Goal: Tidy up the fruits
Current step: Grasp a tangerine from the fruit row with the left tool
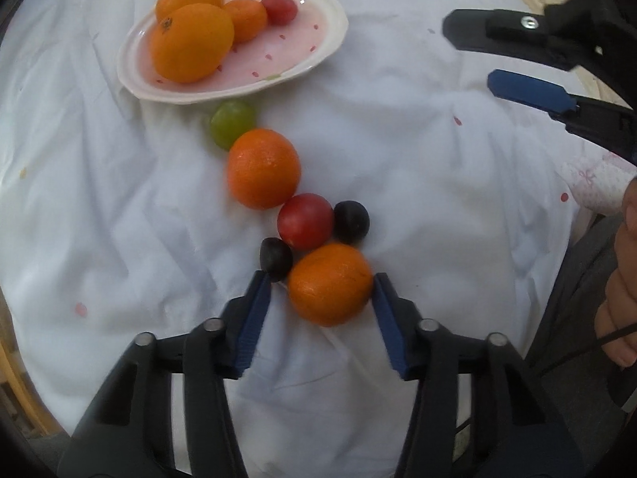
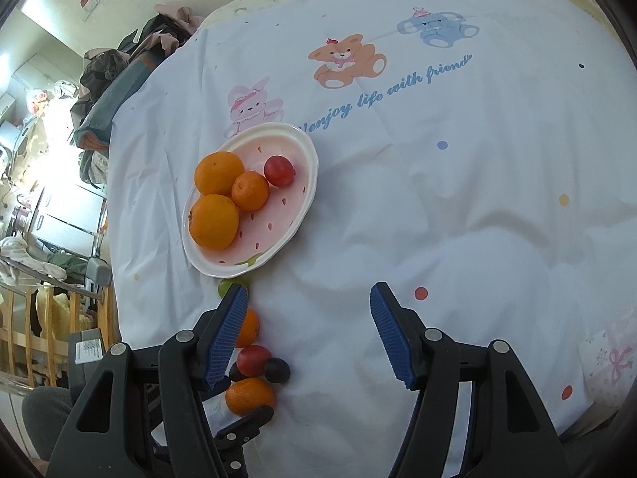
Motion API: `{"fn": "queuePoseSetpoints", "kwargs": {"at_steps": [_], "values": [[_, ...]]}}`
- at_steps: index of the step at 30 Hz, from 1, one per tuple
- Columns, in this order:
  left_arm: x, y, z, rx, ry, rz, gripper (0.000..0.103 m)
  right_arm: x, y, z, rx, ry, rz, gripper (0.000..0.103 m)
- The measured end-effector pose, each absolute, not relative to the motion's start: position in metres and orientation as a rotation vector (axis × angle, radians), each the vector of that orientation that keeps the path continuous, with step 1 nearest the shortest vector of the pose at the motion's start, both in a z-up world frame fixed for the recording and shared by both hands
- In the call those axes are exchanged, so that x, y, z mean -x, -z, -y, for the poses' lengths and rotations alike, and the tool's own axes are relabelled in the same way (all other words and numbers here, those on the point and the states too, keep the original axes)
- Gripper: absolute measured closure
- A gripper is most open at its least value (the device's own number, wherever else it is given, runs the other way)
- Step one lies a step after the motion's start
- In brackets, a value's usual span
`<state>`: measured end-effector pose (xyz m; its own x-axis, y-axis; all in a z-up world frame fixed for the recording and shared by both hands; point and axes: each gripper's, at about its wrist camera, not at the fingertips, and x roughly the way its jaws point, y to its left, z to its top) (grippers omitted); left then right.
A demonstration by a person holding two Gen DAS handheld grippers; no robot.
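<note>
A line of fruit lies on the white cloth: a green one [image 1: 233,122], an orange [image 1: 263,173], a red one [image 1: 305,221], two dark plums [image 1: 351,222] [image 1: 275,259] and a nearer orange [image 1: 329,283]. My left gripper [image 1: 320,279] points down around the nearer orange. Its right pad touches the peel, while its left pad stands a little apart from it, against a dark plum. A pink oval plate [image 1: 318,46] holds three oranges and a red fruit [image 1: 280,8]. My right gripper [image 2: 306,298] hovers open over bare cloth, with nothing between its fingers.
The cloth carries printed bears and blue lettering [image 2: 382,97]. The table's left edge drops to cluttered furniture and a wooden rail [image 2: 40,330]. A hand [image 1: 621,279] shows at the right border. The plate [image 2: 296,223] lies just beyond the fruit line.
</note>
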<state>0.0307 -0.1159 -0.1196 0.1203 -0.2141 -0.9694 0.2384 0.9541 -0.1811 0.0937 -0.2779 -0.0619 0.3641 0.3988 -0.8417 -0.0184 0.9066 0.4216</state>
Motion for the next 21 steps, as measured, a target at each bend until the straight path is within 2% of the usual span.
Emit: {"fn": "queuePoseSetpoints", "kwargs": {"at_steps": [5,10,18,21], "values": [[-0.023,0.107,0.117,-0.038,0.364,-1.385,0.067,-0.093,0.063,0.278,-0.365,-0.267,-1.176,0.036],[-0.018,0.069,0.099,-0.003,0.373,-1.320,0.067,-0.092,0.063,0.278,-0.376,-0.274,-1.184,0.036],[-0.029,0.033,0.043,0.038,0.191,-1.181,0.067,-0.087,0.077,0.255,-0.336,-0.362,-1.268,0.036],[-0.030,0.032,0.021,0.077,0.135,-1.163,0.067,-0.085,0.088,0.241,-0.313,-0.405,-1.324,0.040]]}}
